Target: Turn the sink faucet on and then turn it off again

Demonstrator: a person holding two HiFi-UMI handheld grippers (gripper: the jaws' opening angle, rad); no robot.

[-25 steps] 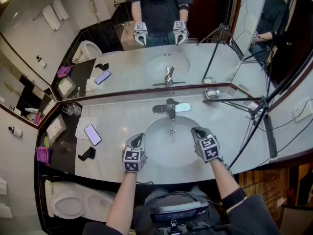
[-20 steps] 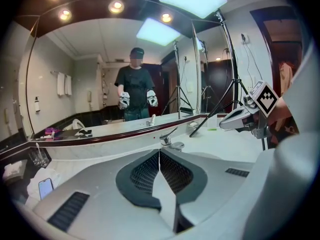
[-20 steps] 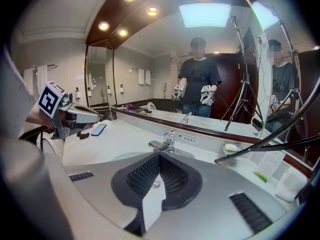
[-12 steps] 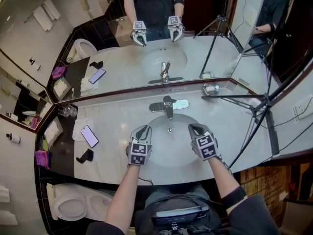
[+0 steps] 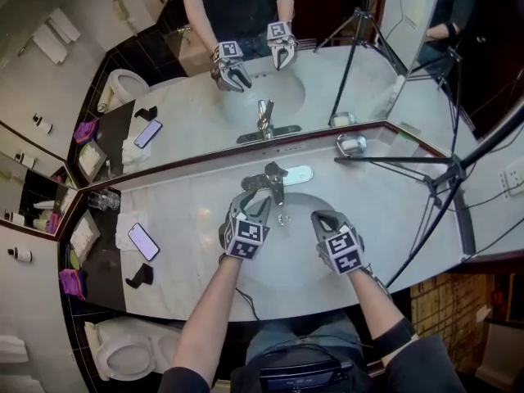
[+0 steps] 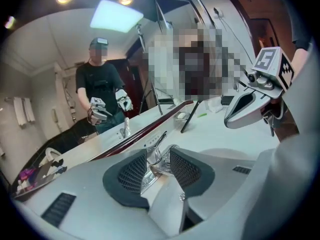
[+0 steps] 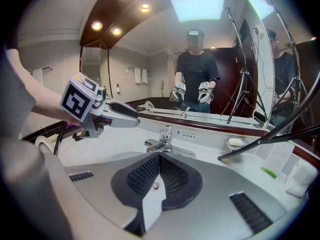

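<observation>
Left gripper (image 5: 252,196) has swung up to the faucet (image 5: 275,178), which stands at 12 o'clock of the basin (image 5: 286,248). Its ribbed dark pads have just been opening and now straddle the slim chrome lever without pressing, probably to lift it. Right gripper (image 5: 321,217), jaws together, idles at the faucet's 4 o'clock over smooth white porcelain.

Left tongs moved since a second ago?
Yes. The left tongs went from the sink's near rim up to the faucet; the jaws have just been opening, with the faucet between them.
</observation>
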